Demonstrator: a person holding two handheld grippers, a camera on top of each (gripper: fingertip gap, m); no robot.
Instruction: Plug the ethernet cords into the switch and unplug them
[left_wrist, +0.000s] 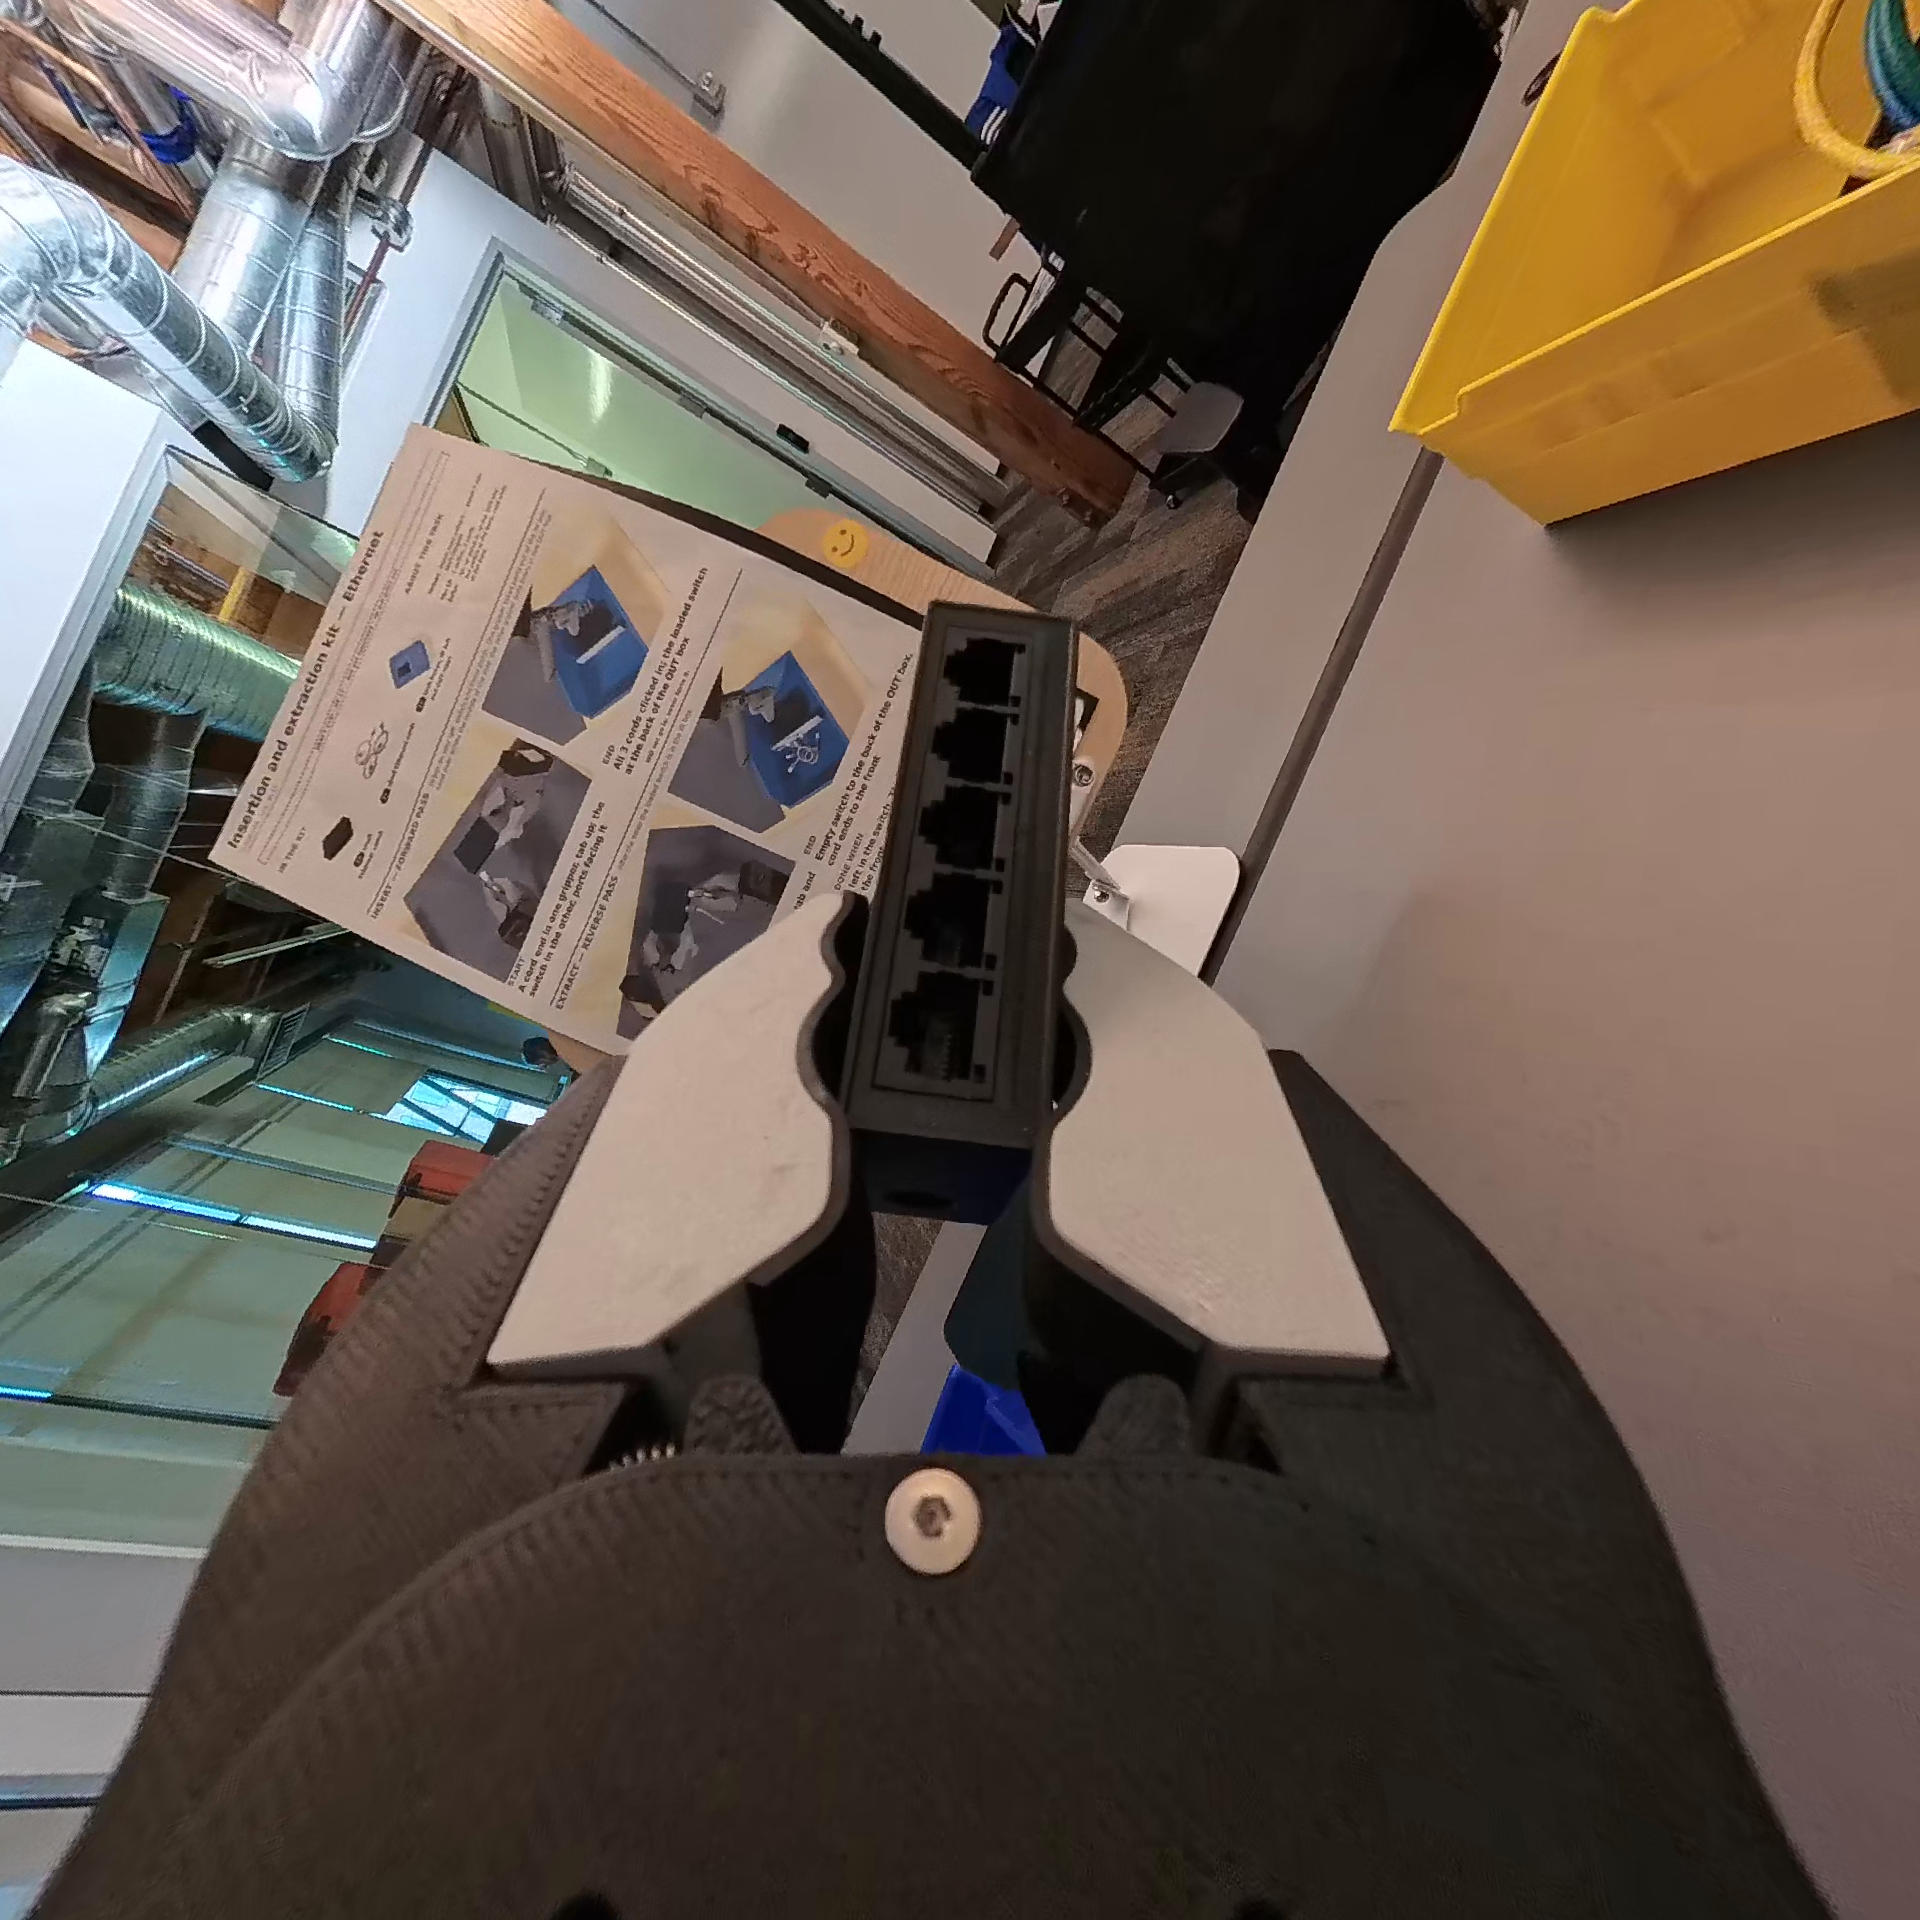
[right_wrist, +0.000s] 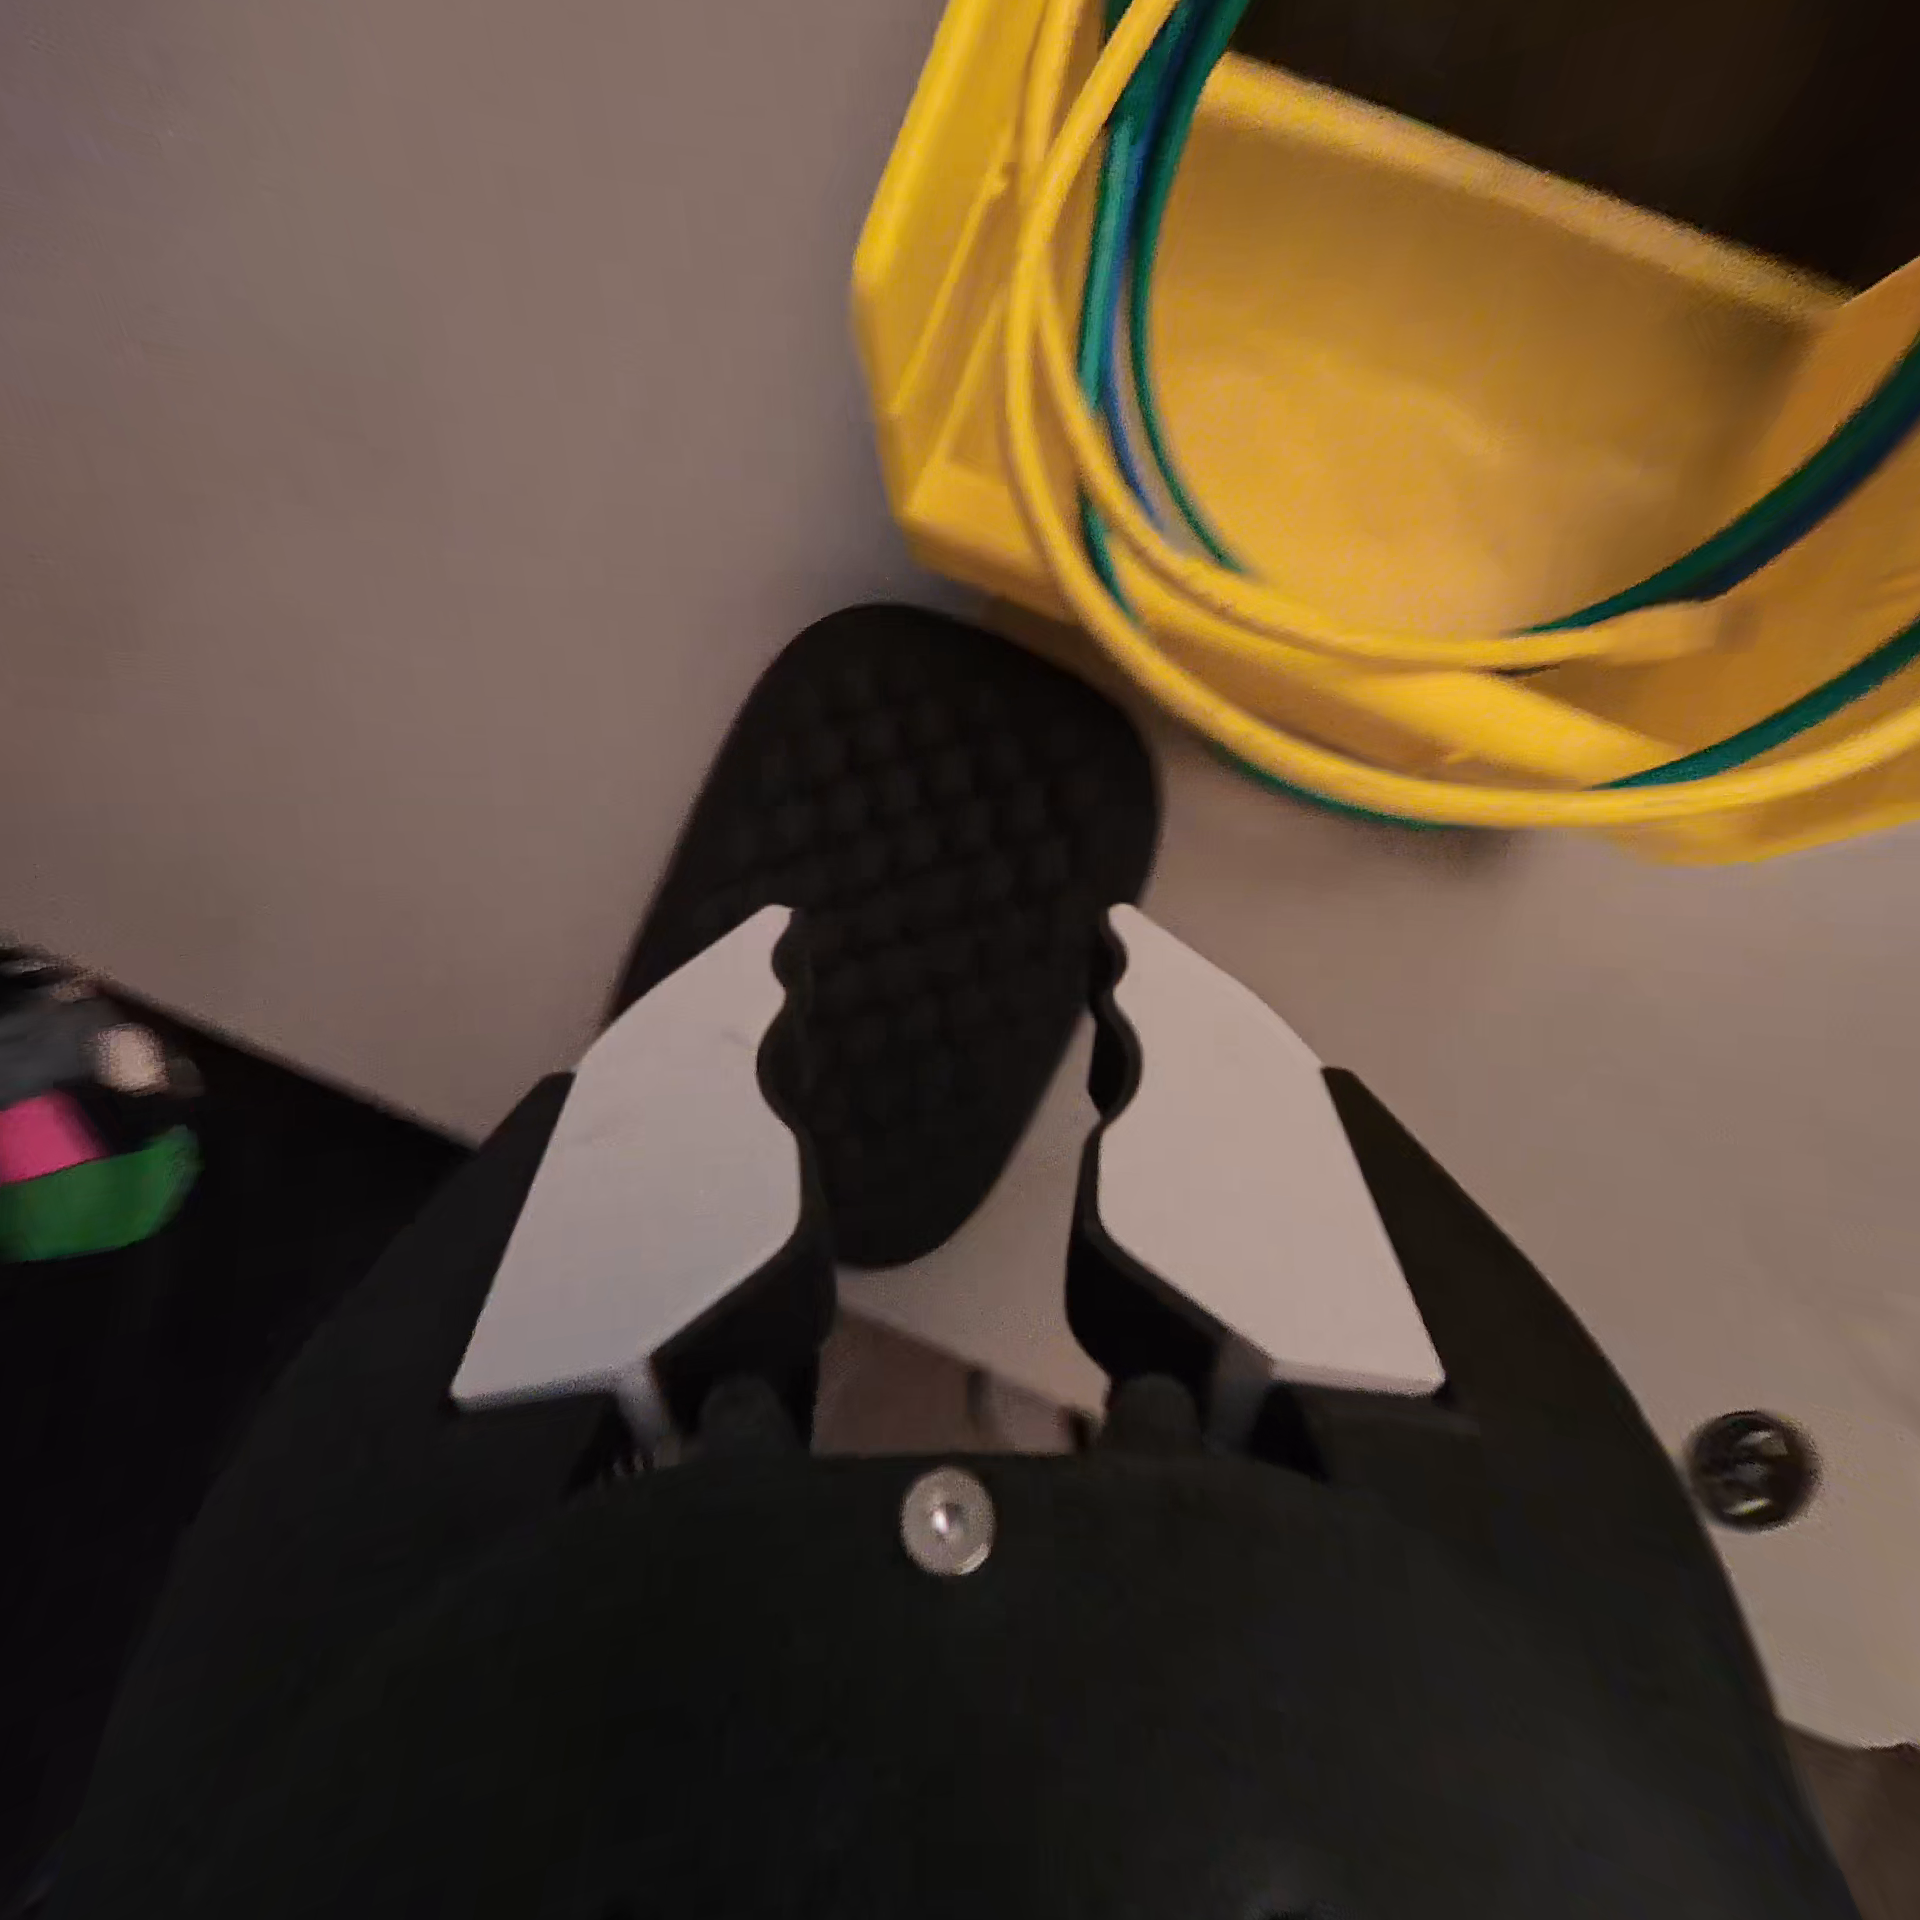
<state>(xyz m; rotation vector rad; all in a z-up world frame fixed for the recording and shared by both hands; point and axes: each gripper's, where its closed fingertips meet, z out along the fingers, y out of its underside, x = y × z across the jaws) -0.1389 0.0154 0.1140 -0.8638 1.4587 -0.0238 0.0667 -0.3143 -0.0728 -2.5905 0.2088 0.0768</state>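
- Black plastic, five empty ports in a row: the switch (left_wrist: 961, 873) is clamped between the fingers of the left tongs (left_wrist: 951, 935), held up off the grey bench (left_wrist: 1558, 1039) with its port face turned toward the camera.
- No cord is plugged in, so by my reading the task is at its start, with the first cord yet to be fetched.
- The ethernet cords (right_wrist: 1143, 582), yellow, green and blue, loop out of the yellow bin (right_wrist: 1403, 416) that stands on the bench, ahead and to the right of the right tongs (right_wrist: 940, 940).
- The right tongs stand apart and hold nothing; the dark textured shape (right_wrist: 914, 935) seen between the fingers lies beyond them, and I cannot tell what it is. This view is blurred.
- The next move calls for the right tongs to close on one cord near its plug, which I cannot make out here, then line the plug up squarely with a port while the left tongs hold the switch steady.
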